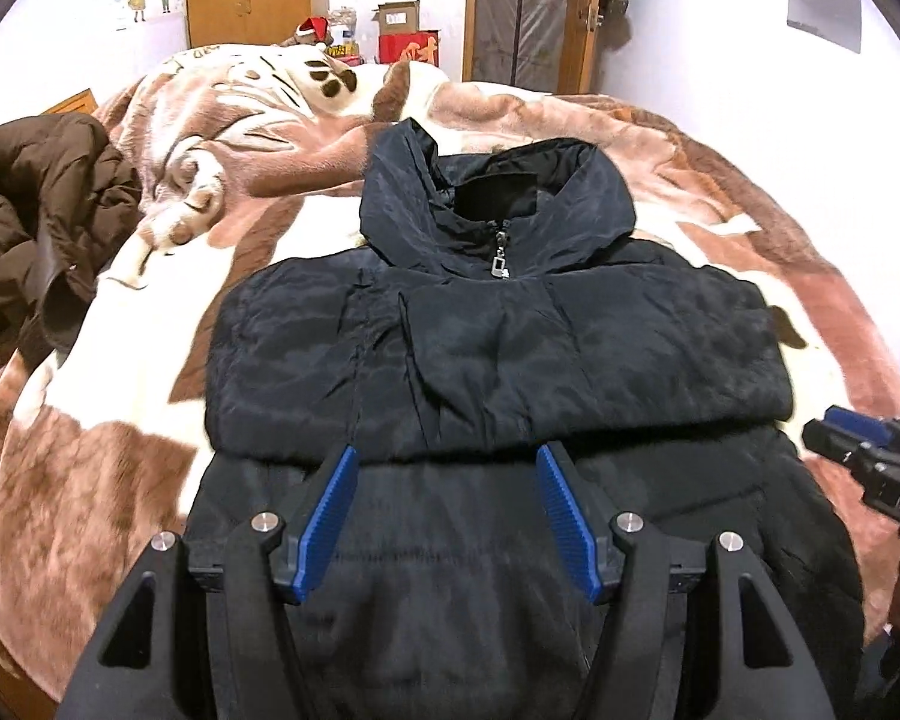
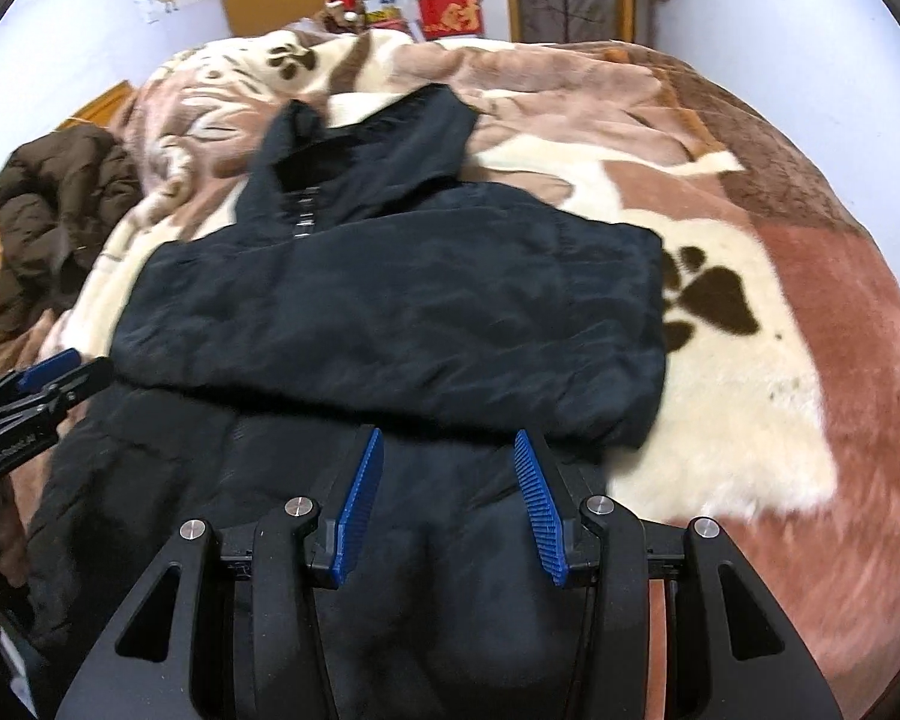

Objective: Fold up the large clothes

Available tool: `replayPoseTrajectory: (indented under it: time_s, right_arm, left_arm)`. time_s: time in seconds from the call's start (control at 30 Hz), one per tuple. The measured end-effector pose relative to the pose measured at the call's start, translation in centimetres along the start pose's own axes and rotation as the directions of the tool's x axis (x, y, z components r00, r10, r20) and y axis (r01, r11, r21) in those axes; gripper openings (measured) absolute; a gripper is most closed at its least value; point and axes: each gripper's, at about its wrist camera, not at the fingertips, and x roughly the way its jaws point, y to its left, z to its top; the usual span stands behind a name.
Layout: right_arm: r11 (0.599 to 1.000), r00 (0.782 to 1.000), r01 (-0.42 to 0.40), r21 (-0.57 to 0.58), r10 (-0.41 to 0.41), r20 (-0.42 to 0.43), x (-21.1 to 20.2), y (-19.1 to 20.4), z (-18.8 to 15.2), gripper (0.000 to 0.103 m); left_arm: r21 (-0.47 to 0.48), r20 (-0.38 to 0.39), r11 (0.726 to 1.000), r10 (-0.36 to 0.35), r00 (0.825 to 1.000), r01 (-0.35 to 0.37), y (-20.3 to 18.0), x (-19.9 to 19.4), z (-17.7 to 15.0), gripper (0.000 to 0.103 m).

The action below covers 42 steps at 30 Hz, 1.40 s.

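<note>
A black hooded padded jacket [image 1: 498, 354] lies on the bed, sleeves folded across its chest, hood at the far end, zipper pull at the collar. It also shows in the right wrist view [image 2: 402, 312]. My left gripper [image 1: 447, 462] is open and empty, hovering over the jacket's lower body just below the folded sleeve edge. My right gripper [image 2: 447, 450] is open and empty over the lower right part of the jacket. Each gripper shows at the edge of the other's view: the right one in the left wrist view [image 1: 852, 438], the left one in the right wrist view [image 2: 54, 378].
A plush brown and cream paw-print blanket [image 1: 150, 324] covers the bed. A brown padded coat [image 1: 36, 204] is heaped at the left edge. Boxes and a Santa hat [image 1: 315, 27] sit behind the bed by a wooden door.
</note>
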Motion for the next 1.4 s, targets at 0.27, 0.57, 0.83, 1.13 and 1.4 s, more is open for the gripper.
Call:
replayPoseTrajectory:
  time_s: [0.27, 0.57, 0.83, 1.13, 1.4]
  right_arm:
    - [0.998, 0.998, -0.06, 0.011, 0.06, 0.01, -4.1, 3.1, -3.4, 0.049]
    - [0.996, 0.995, -0.088, -0.008, 0.088, 0.037, -5.7, 4.9, -2.4, 0.051]
    - [0.996, 0.994, -0.086, -0.019, 0.087, 0.068, -4.3, 4.4, 2.7, 0.051]
    - [0.997, 0.993, -0.068, -0.034, 0.071, 0.098, 0.2, 2.7, 11.9, 0.052]
    - [0.999, 0.997, -0.04, -0.029, 0.042, 0.066, 7.9, 0.5, 18.6, 0.052]
  left_arm:
    - [-0.026, 0.015, 0.999, -0.037, 0.999, 0.038, 0.2, -5.1, -3.2, 0.064]
    - [-0.043, 0.036, 0.996, -0.083, 0.996, 0.084, 0.4, -6.8, -2.3, 0.064]
    - [-0.012, 0.055, 0.997, -0.076, 0.996, 0.077, 1.0, -4.4, 3.1, 0.064]
    - [-0.003, 0.066, 0.997, -0.077, 0.995, 0.077, 2.4, 1.8, 11.5, 0.068]
    - [-0.053, 0.044, 0.997, -0.055, 0.998, 0.057, 4.0, 11.0, 17.9, 0.072]
